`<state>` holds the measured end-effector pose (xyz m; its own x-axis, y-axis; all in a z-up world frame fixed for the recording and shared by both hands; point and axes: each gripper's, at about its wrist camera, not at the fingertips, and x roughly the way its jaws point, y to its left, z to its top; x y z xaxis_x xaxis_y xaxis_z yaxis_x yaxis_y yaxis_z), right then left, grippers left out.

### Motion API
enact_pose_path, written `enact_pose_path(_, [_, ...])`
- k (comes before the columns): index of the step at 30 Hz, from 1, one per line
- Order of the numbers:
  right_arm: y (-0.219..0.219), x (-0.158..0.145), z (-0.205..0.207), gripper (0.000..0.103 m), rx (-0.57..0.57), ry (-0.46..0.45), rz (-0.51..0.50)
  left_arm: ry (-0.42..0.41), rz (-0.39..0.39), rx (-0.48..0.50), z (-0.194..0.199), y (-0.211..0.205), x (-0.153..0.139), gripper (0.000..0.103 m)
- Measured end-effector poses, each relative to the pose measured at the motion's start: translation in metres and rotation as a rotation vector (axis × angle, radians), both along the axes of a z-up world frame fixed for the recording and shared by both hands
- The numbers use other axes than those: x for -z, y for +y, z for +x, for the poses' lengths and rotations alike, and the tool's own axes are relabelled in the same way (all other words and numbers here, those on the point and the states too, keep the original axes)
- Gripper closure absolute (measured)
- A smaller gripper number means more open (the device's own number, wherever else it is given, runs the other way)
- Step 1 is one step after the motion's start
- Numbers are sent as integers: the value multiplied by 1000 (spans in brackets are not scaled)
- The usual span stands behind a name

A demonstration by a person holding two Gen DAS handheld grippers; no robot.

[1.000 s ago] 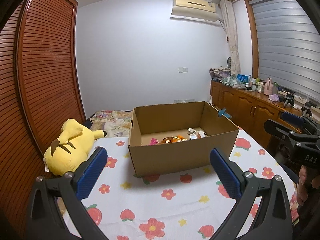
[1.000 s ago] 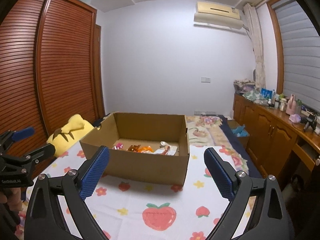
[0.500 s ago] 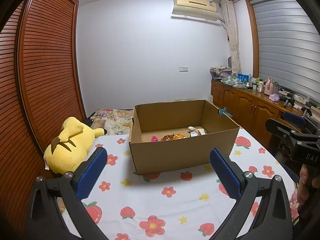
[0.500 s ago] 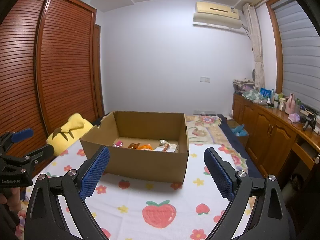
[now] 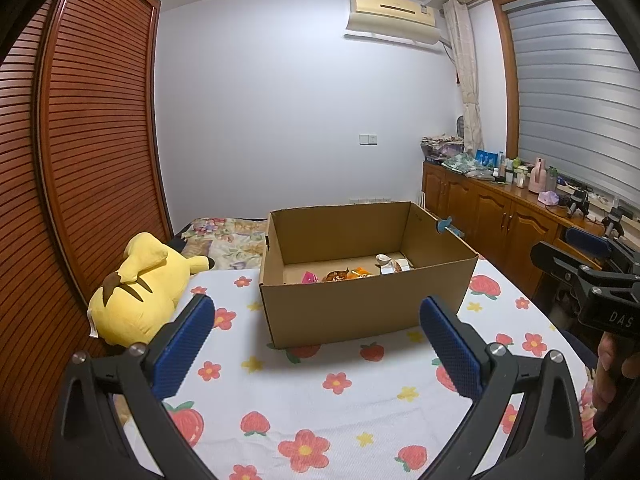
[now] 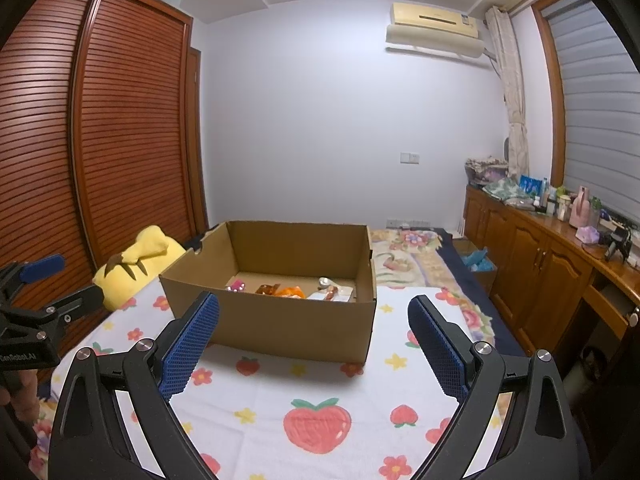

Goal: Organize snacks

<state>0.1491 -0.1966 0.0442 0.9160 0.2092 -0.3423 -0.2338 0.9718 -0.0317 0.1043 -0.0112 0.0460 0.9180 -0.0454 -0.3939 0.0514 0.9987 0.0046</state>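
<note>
An open cardboard box [image 5: 372,304] stands on the bed's flowered sheet [image 5: 328,384]; it also shows in the right wrist view [image 6: 280,328]. Several snacks lie on its floor: a pink packet [image 5: 309,277], orange packets [image 5: 346,274] and white packets [image 5: 394,266]; the right wrist view shows them too [image 6: 288,291]. My left gripper [image 5: 316,344] is open and empty, held back from the box's near wall. My right gripper [image 6: 314,344] is open and empty, also short of the box. Each gripper shows at the edge of the other's view.
A yellow plush toy [image 5: 140,288] lies left of the box beside the slatted wardrobe [image 5: 80,160]. A wooden sideboard [image 5: 500,216] with bottles and clutter runs along the right wall. A flowered quilt [image 6: 412,252] lies behind the box.
Both grippers have drawn back and risen slightly, so the box sits a little lower and farther in both views. Both stay open and empty.
</note>
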Motion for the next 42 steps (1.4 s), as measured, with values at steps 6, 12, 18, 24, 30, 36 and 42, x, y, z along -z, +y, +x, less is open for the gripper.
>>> enact_pose_path(6, [0, 0, 0, 6, 1, 0, -1, -4, 1, -1, -1, 1, 0, 0])
enact_pose_path(12, [0, 0, 0, 6, 0, -1, -1, -7, -1, -2, -3, 1, -1, 0])
enact_pose_path(18, [0, 0, 0, 6, 1, 0, -2, -8, 0, -2, -4, 1, -2, 0])
enact_pose_path(24, [0, 0, 0, 6, 0, 0, -2, -10, -1, -2, -5, 1, -3, 0])
enact_pose_path(30, [-1, 1, 0, 6, 1, -2, -2, -12, -3, -2, -6, 1, -5, 0])
enact_pose_path(36, [-1, 0, 0, 6, 2, -2, -1, -13, -3, -2, -6, 1, -6, 0])
enact_pose_path(42, [-1, -1, 0, 6, 2, -5, 0, -12, -3, -3, -7, -1, -7, 0])
